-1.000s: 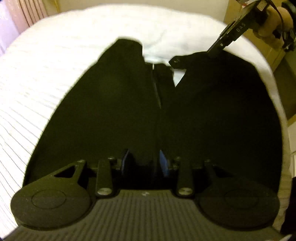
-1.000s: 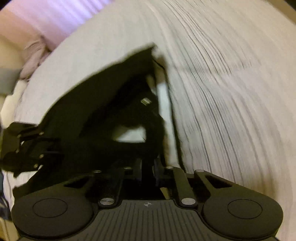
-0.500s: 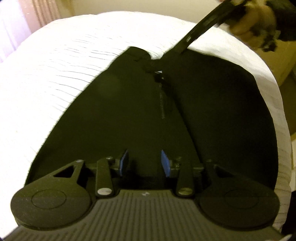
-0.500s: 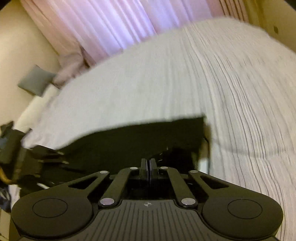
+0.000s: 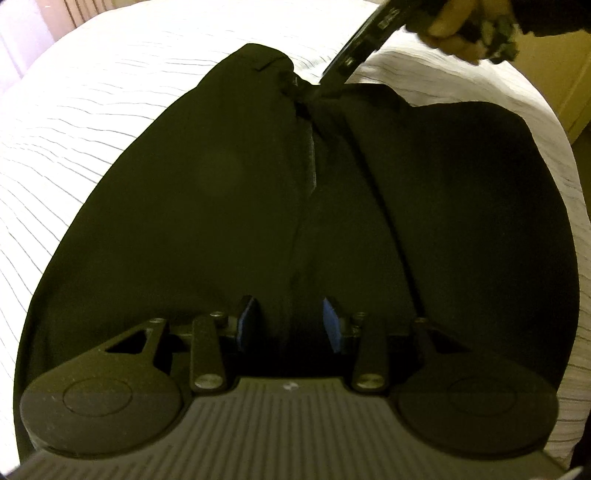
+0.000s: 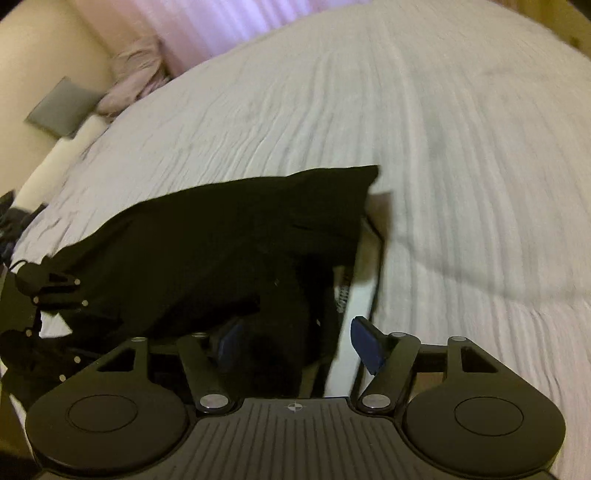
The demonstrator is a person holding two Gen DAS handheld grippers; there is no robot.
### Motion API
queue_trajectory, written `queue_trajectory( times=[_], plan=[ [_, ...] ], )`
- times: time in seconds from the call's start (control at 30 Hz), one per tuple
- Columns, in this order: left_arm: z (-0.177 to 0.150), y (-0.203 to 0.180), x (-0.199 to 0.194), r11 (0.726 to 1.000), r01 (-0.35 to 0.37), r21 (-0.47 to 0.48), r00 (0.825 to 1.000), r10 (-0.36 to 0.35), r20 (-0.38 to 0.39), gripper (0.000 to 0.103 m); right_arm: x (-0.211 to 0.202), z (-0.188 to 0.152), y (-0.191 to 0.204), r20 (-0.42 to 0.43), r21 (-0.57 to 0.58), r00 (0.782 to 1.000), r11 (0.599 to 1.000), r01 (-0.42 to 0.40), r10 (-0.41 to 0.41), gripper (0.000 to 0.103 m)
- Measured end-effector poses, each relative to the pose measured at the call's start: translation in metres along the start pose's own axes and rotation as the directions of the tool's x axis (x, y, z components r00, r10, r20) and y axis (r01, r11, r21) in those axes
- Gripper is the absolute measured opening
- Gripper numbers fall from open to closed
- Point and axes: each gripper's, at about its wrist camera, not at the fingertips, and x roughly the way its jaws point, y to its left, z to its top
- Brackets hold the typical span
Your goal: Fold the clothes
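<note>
A black garment (image 5: 207, 206) with a zip down its middle lies spread on the white bed (image 5: 92, 129). My left gripper (image 5: 288, 325) stands over its near hem, pads apart with their blue faces bare and dark cloth in the gap. At the far collar end is my right gripper (image 5: 321, 86), held by a hand (image 5: 461, 29). In the right wrist view the right gripper (image 6: 295, 343) has its jaws opening. A fold of the garment (image 6: 221, 240) lies between them against the left pad, and the right pad is clear of it. The left gripper (image 6: 51, 295) shows at the left edge.
The bed (image 6: 406, 129) stretches bare beyond the garment. A grey pillow (image 6: 59, 107) and a pinkish bundle (image 6: 136, 77) lie at its far left corner, below pink curtains (image 6: 221, 22). Just right of the garment, the bed's edge (image 5: 569, 184) drops off.
The right gripper carried the garment's right front panel across to the zip line, covering the white gap at the collar, then opened its jaws. The left gripper sank slightly.
</note>
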Motion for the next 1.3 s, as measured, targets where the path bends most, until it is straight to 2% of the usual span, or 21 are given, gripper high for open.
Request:
queue_trajectory(
  times=[0.1, 0.23, 0.27, 0.3, 0.33, 0.4, 0.57, 0.63, 0.73, 0.77, 0.8, 0.83, 0.87, 1.03, 1.17, 1.2, 1.23, 1.27, 1.3],
  plan=[
    [-0.003, 0.000, -0.005, 1.000, 0.003, -0.006, 1.000, -0.003, 0.000, 0.036, 0.025, 0.011, -0.007, -0.038, -0.004, 0.999, 0.999, -0.033, 0.033, 0.067],
    [-0.006, 0.000, -0.008, 1.000, 0.003, -0.004, 1.000, -0.003, -0.001, 0.036, 0.049, 0.012, -0.028, -0.068, 0.084, 0.995, 0.995, -0.062, 0.067, 0.061],
    [-0.007, 0.000, -0.010, 1.000, 0.003, -0.004, 1.000, -0.003, -0.001, 0.036, 0.050, 0.010, -0.029, -0.065, 0.104, 0.996, 0.993, -0.060, 0.067, 0.046],
    [-0.006, 0.001, -0.009, 1.000, 0.003, -0.007, 1.000, -0.003, -0.001, 0.036, 0.046, 0.009, -0.030, -0.070, 0.133, 0.995, 0.989, -0.061, 0.071, 0.039],
    [-0.005, 0.001, -0.008, 1.000, 0.004, -0.011, 1.000, -0.004, -0.001, 0.036, 0.041, 0.008, -0.030, -0.074, 0.160, 0.994, 0.985, -0.064, 0.076, 0.016],
    [-0.004, 0.003, -0.014, 1.000, 0.006, -0.011, 1.000, -0.006, 0.012, 0.036, 0.022, 0.000, -0.026, -0.075, 0.189, 0.992, 0.979, -0.082, 0.097, 0.010],
    [0.002, 0.008, -0.026, 1.000, 0.016, -0.017, 0.998, -0.015, 0.060, 0.037, -0.037, -0.039, -0.020, -0.061, 0.297, 0.996, 0.954, -0.048, 0.069, 0.007],
    [0.005, 0.010, -0.021, 1.000, 0.019, -0.006, 0.998, -0.019, 0.053, 0.037, -0.035, -0.056, -0.019, -0.093, 0.293, 0.995, 0.956, -0.012, 0.040, 0.007],
    [0.009, 0.012, -0.018, 1.000, 0.011, 0.008, 0.999, -0.011, 0.044, 0.037, -0.032, -0.062, -0.022, -0.041, 0.338, 0.999, 0.941, -0.006, 0.021, 0.009],
    [0.007, 0.013, -0.020, 1.000, 0.005, 0.006, 0.999, -0.006, 0.044, 0.037, -0.035, -0.061, -0.022, -0.017, 0.346, 1.000, 0.938, 0.008, -0.002, 0.028],
    [0.006, 0.014, -0.023, 1.000, 0.000, 0.002, 0.999, 0.000, 0.045, 0.037, -0.039, -0.059, -0.021, 0.008, 0.353, 1.000, 0.935, 0.021, -0.025, 0.041],
    [0.004, 0.015, -0.026, 1.000, -0.005, -0.001, 0.999, 0.005, 0.045, 0.037, -0.043, -0.058, -0.021, 0.032, 0.360, 0.999, 0.932, 0.030, -0.044, 0.066],
    [0.001, 0.014, -0.028, 1.000, -0.009, -0.005, 0.999, 0.010, 0.042, 0.037, -0.049, -0.057, -0.018, 0.056, 0.362, 0.998, 0.932, 0.017, -0.039, 0.070],
    [-0.017, 0.007, -0.044, 0.999, -0.023, -0.045, 0.999, 0.025, 0.029, 0.037, -0.072, -0.067, -0.001, 0.102, 0.385, 0.995, 0.922, -0.052, 0.013, 0.070],
    [-0.029, -0.004, -0.051, 0.996, -0.021, -0.081, 1.000, 0.022, 0.015, 0.038, -0.065, -0.073, 0.013, 0.089, 0.392, 0.996, 0.919, -0.047, 0.013, 0.067],
    [-0.033, -0.007, -0.053, 0.996, -0.019, -0.086, 1.000, 0.020, 0.012, 0.038, -0.061, -0.071, 0.013, 0.076, 0.401, 0.997, 0.915, -0.035, 0.005, 0.061],
    [-0.035, -0.010, -0.053, 0.996, -0.015, -0.090, 1.000, 0.016, 0.008, 0.038, -0.057, -0.069, 0.012, 0.062, 0.411, 0.998, 0.911, -0.024, -0.002, 0.047],
    [-0.037, -0.012, -0.055, 0.996, -0.014, -0.091, 1.000, 0.014, 0.006, 0.038, -0.052, -0.068, 0.012, 0.049, 0.420, 0.999, 0.908, -0.013, -0.009, 0.037],
    [-0.040, -0.014, -0.057, 0.996, -0.012, -0.092, 1.000, 0.013, 0.005, 0.038, -0.048, -0.066, 0.012, 0.037, 0.429, 0.999, 0.903, -0.004, -0.013, 0.034]
  ],
)
